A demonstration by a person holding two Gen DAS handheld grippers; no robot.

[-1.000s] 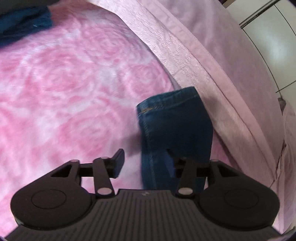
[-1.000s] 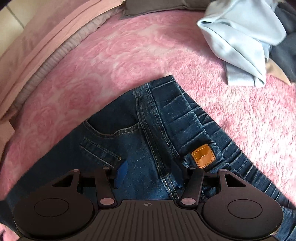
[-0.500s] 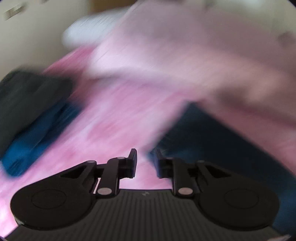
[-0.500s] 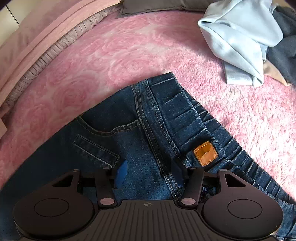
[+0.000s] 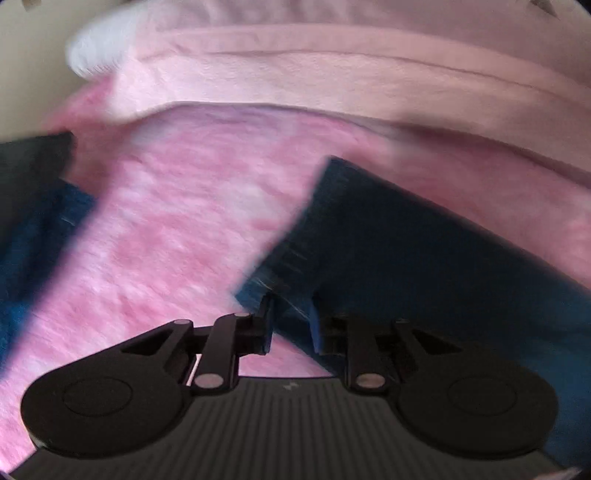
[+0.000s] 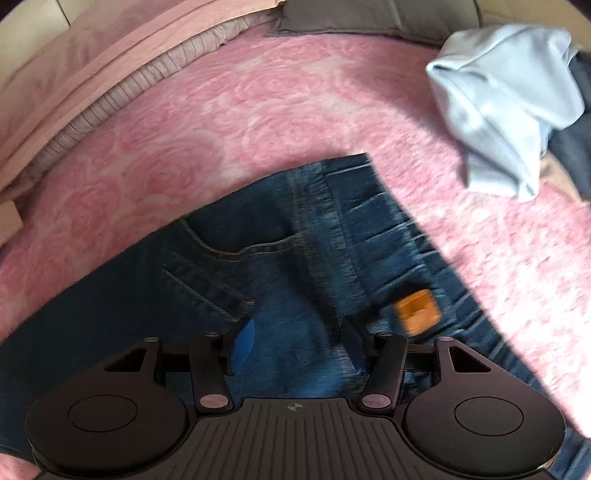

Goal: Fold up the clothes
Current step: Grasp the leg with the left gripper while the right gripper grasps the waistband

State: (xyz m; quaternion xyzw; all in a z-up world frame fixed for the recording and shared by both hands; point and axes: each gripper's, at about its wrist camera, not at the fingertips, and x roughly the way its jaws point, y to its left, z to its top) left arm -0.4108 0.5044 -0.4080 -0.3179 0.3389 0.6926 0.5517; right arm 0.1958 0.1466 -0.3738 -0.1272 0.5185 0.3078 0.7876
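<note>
Dark blue jeans lie on the pink rose-pattern blanket (image 6: pixel 258 110). In the right wrist view I see their seat, back pocket (image 6: pixel 236 236) and orange waistband patch (image 6: pixel 417 312). My right gripper (image 6: pixel 299 343) stands open just over the seat, with denim below its blue pads and nothing pinched. The left wrist view is blurred. A jeans leg (image 5: pixel 406 251) runs in from the right, and its hem corner (image 5: pixel 284 295) reaches between the fingers of my left gripper (image 5: pixel 290 325). Those jaws are narrow and opening, and I see no firm pinch on the cloth.
A light blue garment (image 6: pixel 498 110) and dark grey clothes (image 6: pixel 576 155) lie crumpled at the right. A grey pillow (image 6: pixel 369 18) sits at the far edge. Folded pale pink bedding (image 5: pixel 332 81) borders the blanket. Dark blue and black clothes (image 5: pixel 33 206) lie at the left.
The left gripper has rolled and swung, so the jeans leg now slants in from the right. Its jaws went from wide to narrow, with the hem corner now between them. The right gripper stays open.
</note>
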